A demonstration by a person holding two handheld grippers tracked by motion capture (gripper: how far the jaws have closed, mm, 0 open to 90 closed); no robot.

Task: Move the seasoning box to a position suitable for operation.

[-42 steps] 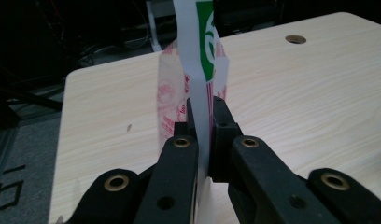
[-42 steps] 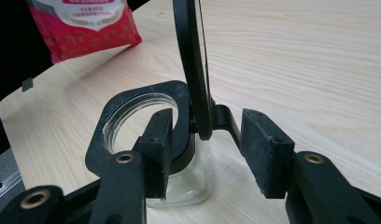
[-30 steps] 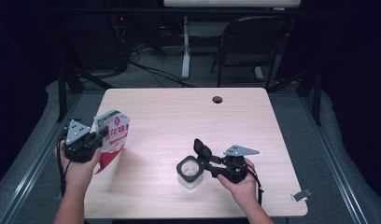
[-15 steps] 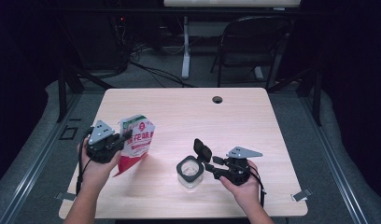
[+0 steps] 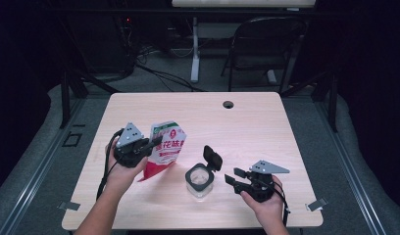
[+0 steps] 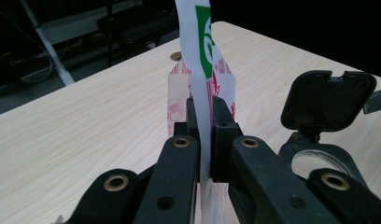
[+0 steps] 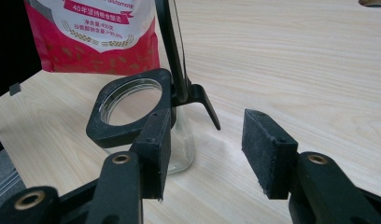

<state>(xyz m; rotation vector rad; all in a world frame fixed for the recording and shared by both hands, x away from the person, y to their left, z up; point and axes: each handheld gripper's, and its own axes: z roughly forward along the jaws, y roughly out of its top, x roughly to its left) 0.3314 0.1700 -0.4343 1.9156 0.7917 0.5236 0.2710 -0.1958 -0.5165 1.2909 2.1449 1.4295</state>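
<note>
Left gripper clamped on the upper edge of a red-and-white pouch, jaws pressed together on the thin film, as seen edge-on in the left gripper view. Pouch held upright and slightly tilted over the left half of the wooden table, its lower corner close to or on the tabletop; which of the two cannot be told. Green-and-white print at the pouch top, red band with white lettering lower down.

Just to the right of the pouch, a small clear glass jar with a black square collar, standing upright on the table; hinged black lid flipped open and standing up behind the mouth. Jar mouth uncovered, lid rising on the side toward the pouch in the left gripper view.

Right gripper near the jar's right side, jaws apart and just been opening, nothing between the pads; jar beside the left-hand pad, not gripped.

Round cable hole near the far table edge. Beyond the table, a dark folding chair and a white stand leg among floor cables.
</note>
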